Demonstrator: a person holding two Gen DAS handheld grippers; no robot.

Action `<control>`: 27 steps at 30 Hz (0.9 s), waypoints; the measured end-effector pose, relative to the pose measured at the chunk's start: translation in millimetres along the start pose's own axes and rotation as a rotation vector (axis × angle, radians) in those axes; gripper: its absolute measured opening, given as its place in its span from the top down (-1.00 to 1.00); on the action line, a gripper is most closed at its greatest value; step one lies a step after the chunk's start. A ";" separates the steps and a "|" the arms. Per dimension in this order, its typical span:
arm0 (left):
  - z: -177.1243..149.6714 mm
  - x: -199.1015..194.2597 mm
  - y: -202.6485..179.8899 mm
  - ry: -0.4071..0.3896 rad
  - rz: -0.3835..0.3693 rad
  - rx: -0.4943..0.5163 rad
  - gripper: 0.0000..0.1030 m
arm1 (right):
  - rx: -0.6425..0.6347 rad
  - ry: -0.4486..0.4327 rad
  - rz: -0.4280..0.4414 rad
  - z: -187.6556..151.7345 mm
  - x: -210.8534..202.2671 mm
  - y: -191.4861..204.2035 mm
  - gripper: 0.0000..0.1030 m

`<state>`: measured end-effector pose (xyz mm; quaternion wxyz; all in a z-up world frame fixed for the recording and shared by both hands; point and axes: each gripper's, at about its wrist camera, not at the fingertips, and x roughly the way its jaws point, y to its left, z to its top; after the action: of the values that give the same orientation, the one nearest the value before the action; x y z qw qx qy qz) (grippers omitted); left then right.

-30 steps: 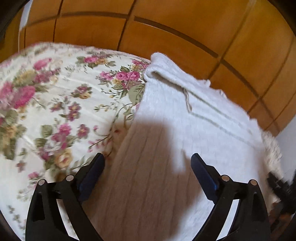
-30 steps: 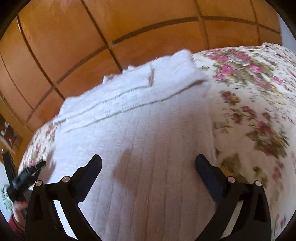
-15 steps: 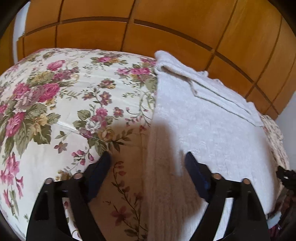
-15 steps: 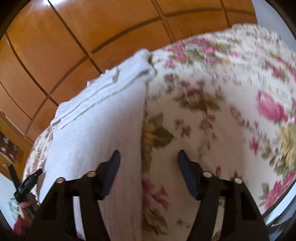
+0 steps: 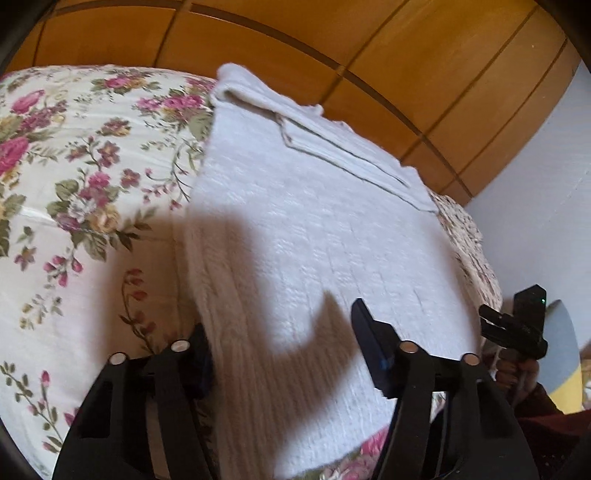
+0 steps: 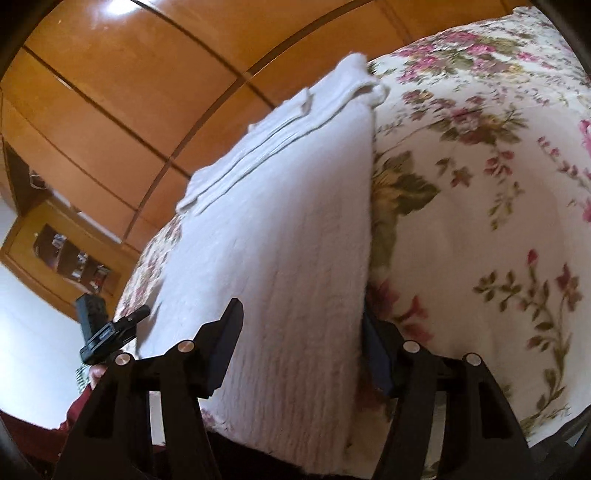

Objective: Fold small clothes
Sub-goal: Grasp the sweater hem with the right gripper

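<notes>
White knit garment (image 5: 314, 240) lies flat on bed (image 5: 74, 184), far end folded over. Left hand-held gripper (image 5: 280, 354) and right hand-held gripper (image 6: 303, 343), jaws half-open, just been closing, straddle near corners; neither grips yet. Main folds remain.

Bright daylight; a hard tool shadow falls across the white ribbed knit garment (image 5: 314, 236), glare on the glossy orange wooden wardrobe (image 6: 118, 7), floral bedspread (image 6: 480, 184) blurred.

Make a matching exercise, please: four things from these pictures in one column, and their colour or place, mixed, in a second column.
Things:
1. knitted garment
2. bed cover
3. wardrobe doors
4. left gripper

Descriptions:
A. glossy orange-brown wood, behind the bed
B. white, ribbed, lying flat on the bed
C. black, one finger at each side of the garment's left edge
D. cream with pink flowers

Pairs: 1-B, 2-D, 3-A, 4-C
</notes>
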<state>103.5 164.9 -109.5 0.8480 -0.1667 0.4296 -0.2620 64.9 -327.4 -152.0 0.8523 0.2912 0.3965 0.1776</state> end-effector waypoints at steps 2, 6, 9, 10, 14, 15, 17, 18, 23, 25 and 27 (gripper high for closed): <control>-3.8 -2.3 0.5 0.007 -0.029 -0.002 0.04 | -0.010 0.019 0.023 -5.7 2.1 3.0 -0.11; -10.5 -0.7 4.2 0.024 -0.081 -0.036 0.29 | -0.004 0.034 0.054 -13.0 2.1 3.0 -0.04; -10.0 1.2 3.1 0.027 -0.083 -0.033 0.29 | 0.025 0.030 0.090 -13.1 1.7 -2.1 0.06; -7.9 3.2 3.2 0.031 -0.094 -0.041 0.29 | 0.038 0.031 0.111 -12.9 2.3 -4.5 0.20; -0.3 7.7 9.7 0.025 -0.156 -0.093 0.29 | 0.082 0.045 0.162 -16.4 6.4 -12.1 0.32; -0.4 8.7 10.4 0.028 -0.155 -0.099 0.29 | 0.080 0.044 0.164 -16.6 5.6 -12.7 0.32; -0.3 10.0 6.9 0.029 -0.143 -0.084 0.29 | 0.080 0.048 0.166 -17.0 3.4 -13.3 0.32; -1.4 10.1 4.4 0.033 -0.133 -0.069 0.29 | 0.077 0.048 0.163 -16.6 2.7 -12.6 0.32; -6.9 9.7 3.0 0.050 -0.107 -0.076 0.66 | 0.036 0.057 0.126 -19.1 7.6 -5.6 0.85; -8.8 7.5 4.3 0.054 -0.117 -0.093 0.74 | 0.046 0.056 0.152 -19.0 9.1 -5.1 0.86; -11.2 1.9 2.7 0.043 -0.118 -0.092 0.80 | 0.040 0.051 0.166 -16.6 9.7 -2.4 0.86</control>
<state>96.1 165.3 -118.5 0.8130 -0.2250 0.4488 -0.2950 58.1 -318.2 -167.6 0.8183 0.3355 0.3959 0.2470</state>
